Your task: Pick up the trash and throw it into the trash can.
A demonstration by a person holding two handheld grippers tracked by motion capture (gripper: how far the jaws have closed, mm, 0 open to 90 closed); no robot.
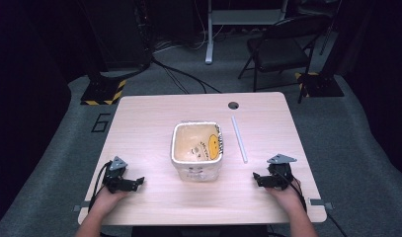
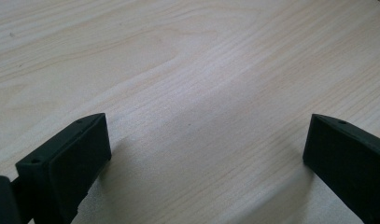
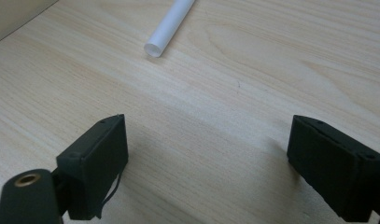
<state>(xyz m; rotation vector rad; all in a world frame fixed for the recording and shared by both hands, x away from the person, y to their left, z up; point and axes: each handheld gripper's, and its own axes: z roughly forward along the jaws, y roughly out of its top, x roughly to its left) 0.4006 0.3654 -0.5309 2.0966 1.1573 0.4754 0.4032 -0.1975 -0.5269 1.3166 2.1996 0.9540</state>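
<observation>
- We see the table (image 1: 154, 113) brightly lit from above, while the room around it falls into near black at the left and right edges of the high view.
- The high view is soft and slightly grainy; the print on the white container (image 1: 196, 150) is too blurred for us to read.
- In both gripper views, we find the wood grain sharp and evenly lit, with soft shadows under the black jaws.
- The white tube (image 3: 169, 25) looks crisp, without glare.

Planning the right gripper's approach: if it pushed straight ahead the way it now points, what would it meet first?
Probably the white tube: its open end lies just ahead, slightly left of the right gripper, whose jaws stand open over bare table. Depth is uncertain.
</observation>
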